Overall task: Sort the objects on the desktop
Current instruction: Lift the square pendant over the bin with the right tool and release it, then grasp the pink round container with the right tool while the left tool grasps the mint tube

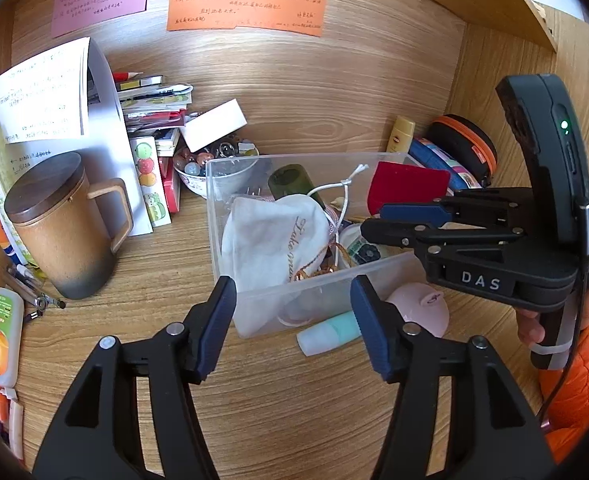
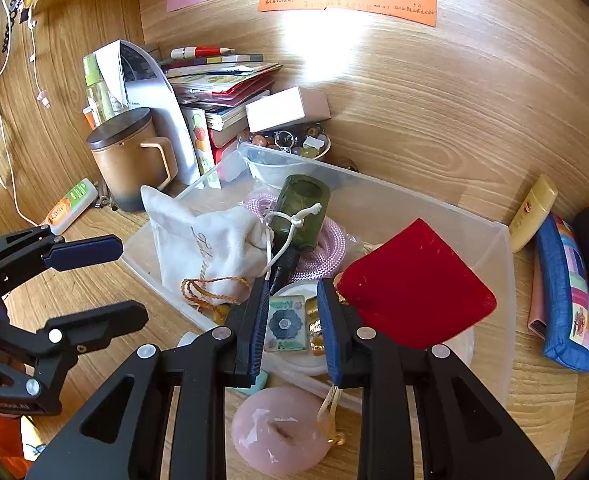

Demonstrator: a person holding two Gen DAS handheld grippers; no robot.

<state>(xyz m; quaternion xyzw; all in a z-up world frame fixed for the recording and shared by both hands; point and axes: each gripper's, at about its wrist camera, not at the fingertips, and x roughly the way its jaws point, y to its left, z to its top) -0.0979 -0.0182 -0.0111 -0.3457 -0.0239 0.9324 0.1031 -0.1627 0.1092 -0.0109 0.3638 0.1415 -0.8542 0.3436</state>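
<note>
A clear plastic box on the wooden desk holds a white drawstring pouch, a green bottle, a pink cord coil, a red velvet pouch and a small patterned tin. My left gripper is open and empty, in front of the box's near wall. My right gripper is open over the box's near right corner, jaws either side of the tin. A pink round object and a mint tube lie outside the box.
A brown lidded mug, stacked books and papers, a bowl of beads, a glue bottle and pens stand left. A yellow tube, blue pencil case and orange-trimmed case lie right.
</note>
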